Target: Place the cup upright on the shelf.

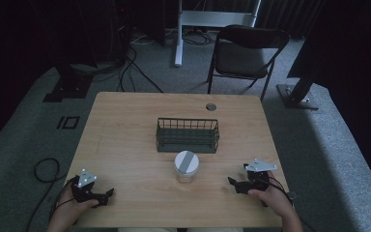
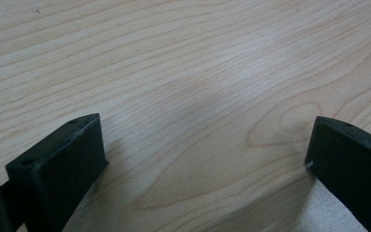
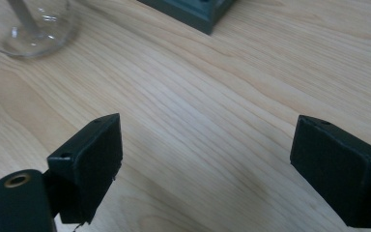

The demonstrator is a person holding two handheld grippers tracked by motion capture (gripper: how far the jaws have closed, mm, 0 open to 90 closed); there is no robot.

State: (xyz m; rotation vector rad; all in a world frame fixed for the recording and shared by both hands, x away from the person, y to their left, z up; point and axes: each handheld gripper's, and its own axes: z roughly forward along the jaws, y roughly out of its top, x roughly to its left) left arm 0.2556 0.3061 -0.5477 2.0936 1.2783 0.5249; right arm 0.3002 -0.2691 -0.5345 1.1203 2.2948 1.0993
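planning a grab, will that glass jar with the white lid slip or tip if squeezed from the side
The jar looks like smooth clear glass, so probably slippery and breakable. It stands upright on a wide base, so it likely slides rather than tips. It seems empty, hence fairly light.

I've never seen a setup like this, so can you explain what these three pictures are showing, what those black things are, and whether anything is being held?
A person sits at a wooden table, holding a hand-operated two-jaw gripper in each hand. The high view looks down from above: the left gripper is at the lower left and the right gripper at the lower right. The other two pictures come from cameras riding on the grippers, looking along their black jaws. On the table stand a dark wire basket and, nearer the person, a clear glass jar with a white lid. Both grippers' jaws stand wide apart over bare wood, holding nothing.
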